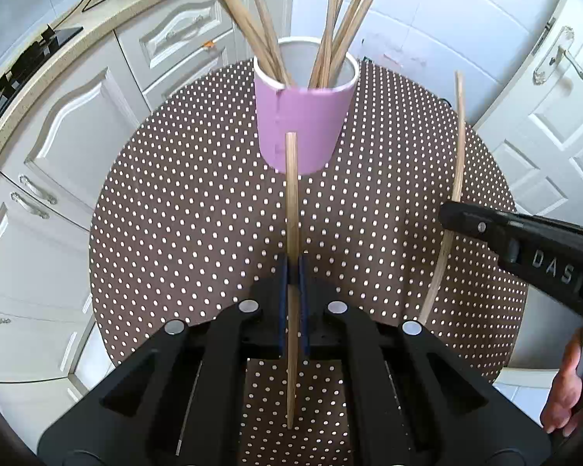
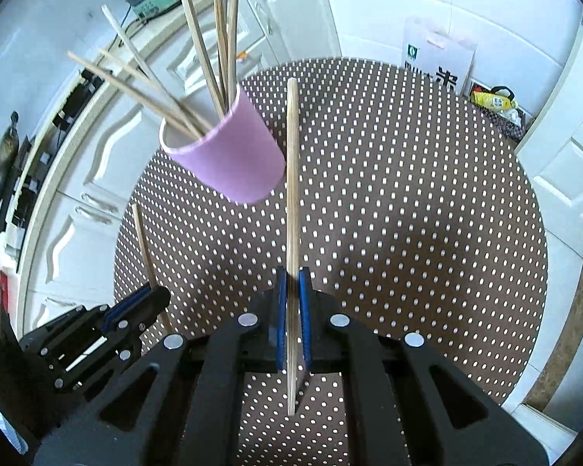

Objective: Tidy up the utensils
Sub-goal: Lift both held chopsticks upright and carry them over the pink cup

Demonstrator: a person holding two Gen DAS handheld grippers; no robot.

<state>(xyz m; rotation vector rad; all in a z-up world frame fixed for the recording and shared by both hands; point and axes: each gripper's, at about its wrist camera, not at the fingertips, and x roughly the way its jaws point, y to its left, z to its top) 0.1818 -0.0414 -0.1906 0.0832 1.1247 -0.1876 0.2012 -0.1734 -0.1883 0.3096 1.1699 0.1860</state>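
So the main thing here is the pink cup (image 1: pixel 303 116), which sits on the round brown table with white polka dots (image 1: pixel 175 213), toward the far side from both cameras. It's stuffed with a bunch of wooden chopsticks (image 1: pixel 260 31) that fan out of the rim in a loose spray, some leaning left, some going nearly straight up.

Each gripper has its own single chopstick. The left gripper (image 1: pixel 292 272) has its blue-padded fingers pressed tight on the left chopstick (image 1: pixel 291 202), pinching it about midway along, so the stick runs forward toward the cup and also sticks out back toward the camera. Its far tip sits right in front of the cup's wall in the left wrist view; can't tell if it actually touches.

Same deal on the other side: the right gripper (image 2: pixel 292 283) is clamped on the right chopstick (image 2: pixel 292 178), fingers squeezed together around it. That stick points forward and passes just to the right of the cup (image 2: pixel 229 155) in the right wrist view.

Each gripper shows up in the other's camera too, holding its stick above the tablecloth off to the side. A bit of the person's hand (image 1: pixel 563 388) peeks in at the lower right of the left view. White kitchen cabinets (image 1: pixel 77 136) curve around behind the table, and a white door (image 1: pixel 544 116) is off to the right.
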